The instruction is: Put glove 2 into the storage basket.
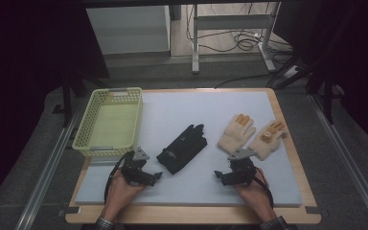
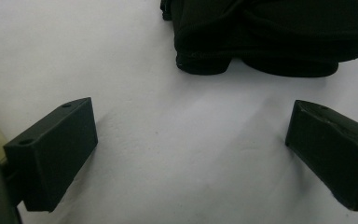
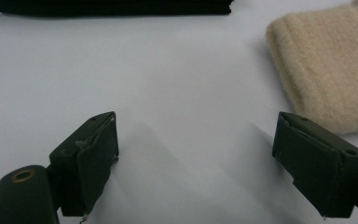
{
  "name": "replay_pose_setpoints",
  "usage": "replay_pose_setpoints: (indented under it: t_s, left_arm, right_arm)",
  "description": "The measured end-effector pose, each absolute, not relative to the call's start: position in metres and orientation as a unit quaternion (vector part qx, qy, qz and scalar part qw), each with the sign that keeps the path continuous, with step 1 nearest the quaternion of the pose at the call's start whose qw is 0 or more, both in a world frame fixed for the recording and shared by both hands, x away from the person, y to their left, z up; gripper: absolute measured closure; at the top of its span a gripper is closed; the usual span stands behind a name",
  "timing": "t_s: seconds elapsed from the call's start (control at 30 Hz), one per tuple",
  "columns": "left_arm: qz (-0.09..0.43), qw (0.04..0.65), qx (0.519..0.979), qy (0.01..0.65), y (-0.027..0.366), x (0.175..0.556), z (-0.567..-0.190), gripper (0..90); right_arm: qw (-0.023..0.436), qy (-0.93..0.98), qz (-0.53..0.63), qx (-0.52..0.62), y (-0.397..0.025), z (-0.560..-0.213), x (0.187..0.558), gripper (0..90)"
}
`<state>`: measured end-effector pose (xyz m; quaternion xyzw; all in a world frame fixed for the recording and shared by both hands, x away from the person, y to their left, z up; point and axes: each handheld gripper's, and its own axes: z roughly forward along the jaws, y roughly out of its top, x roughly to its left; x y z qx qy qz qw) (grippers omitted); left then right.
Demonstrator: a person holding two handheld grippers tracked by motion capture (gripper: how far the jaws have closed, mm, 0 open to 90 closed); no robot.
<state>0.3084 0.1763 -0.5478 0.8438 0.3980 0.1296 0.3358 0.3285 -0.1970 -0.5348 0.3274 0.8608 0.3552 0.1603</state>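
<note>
Both claws rest low on the white mat, jaws spread, nothing between them. Left claw (image 1: 154,176) points at the black glove (image 1: 182,147), which lies mid-mat just ahead of it; right claw (image 1: 219,175) sits near the cuff of the cream glove (image 1: 236,132), with a second cream glove (image 1: 268,138) just beside that one.

Likely step: pick up the black glove (basket (image 1: 92,146) at far left looks like the destination). Best to slide one jaw under the cuff edge, pinch a single fold and lift straight.

Surface: white foam mat (image 1: 187,189) on a wooden table (image 1: 191,214). Room dim, cables on the floor beyond.
</note>
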Motion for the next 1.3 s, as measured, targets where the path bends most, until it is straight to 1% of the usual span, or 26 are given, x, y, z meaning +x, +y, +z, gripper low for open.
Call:
replay_pose_setpoints:
  t_s: [0.2, 0.47, 0.6, 0.97, 1.3]
  left_arm:
    - [0.113, 0.34, 0.85, 0.387, 0.173, 0.307, -0.543, 0.8]
    - [0.107, 0.361, 0.85, 0.369, 0.166, 0.31, -0.525, 0.0]
    - [0.107, 0.355, 0.858, 0.355, 0.152, 0.32, -0.514, 0.0]
    - [0.093, 0.351, 0.866, 0.343, 0.121, 0.35, -0.5, 0.0]
    - [0.077, 0.328, 0.878, 0.34, 0.094, 0.378, -0.508, 0.0]
  right_arm:
    - [0.16, 0.861, 0.355, 0.327, -0.197, -0.535, 0.329, 14.0]
    - [0.16, 0.861, 0.355, 0.327, -0.197, -0.535, 0.329, 14.0]
    - [0.161, 0.861, 0.356, 0.327, -0.197, -0.535, 0.328, 14.0]
    - [0.161, 0.861, 0.355, 0.328, -0.197, -0.535, 0.328, 14.0]
    - [0.16, 0.861, 0.355, 0.328, -0.197, -0.535, 0.328, 14.0]
